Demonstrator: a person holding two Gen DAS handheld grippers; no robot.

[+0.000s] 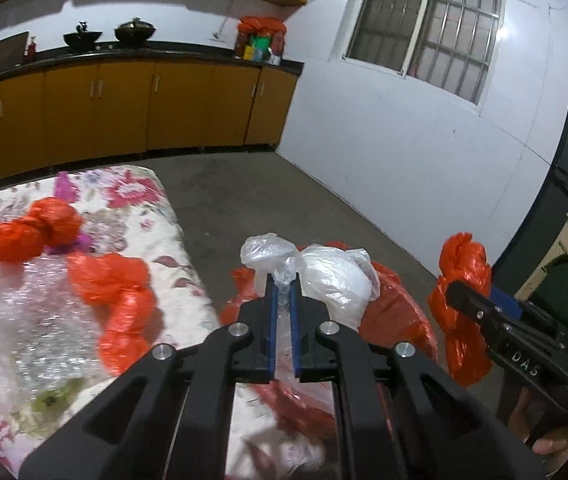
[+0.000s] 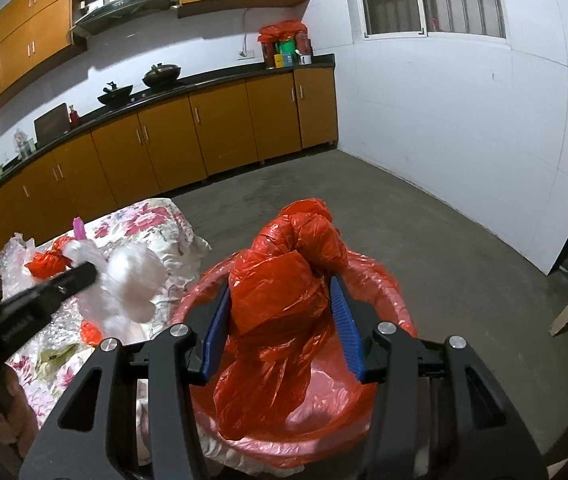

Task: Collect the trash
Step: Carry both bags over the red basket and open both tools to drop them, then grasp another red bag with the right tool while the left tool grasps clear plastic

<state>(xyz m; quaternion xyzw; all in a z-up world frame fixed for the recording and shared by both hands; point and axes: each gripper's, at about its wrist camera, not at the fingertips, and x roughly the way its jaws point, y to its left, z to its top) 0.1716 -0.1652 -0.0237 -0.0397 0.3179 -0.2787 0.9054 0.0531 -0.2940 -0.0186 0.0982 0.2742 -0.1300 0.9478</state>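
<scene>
Your left gripper (image 1: 283, 286), jaws nearly together at centre frame, pinches a knotted clear plastic bag (image 1: 324, 276). Your right gripper (image 2: 284, 320), jaws half apart at lower centre, clamps a crumpled red plastic bag (image 2: 284, 288) above the red-lined bin (image 2: 380, 276). More red bags (image 1: 36, 228) lie at left on the floral-covered table (image 1: 172, 248).

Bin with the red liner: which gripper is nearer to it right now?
Right. The right gripper holds a red bag directly above the lined bin; the left gripper, holding a clear bag, sits beside its rim.
</scene>
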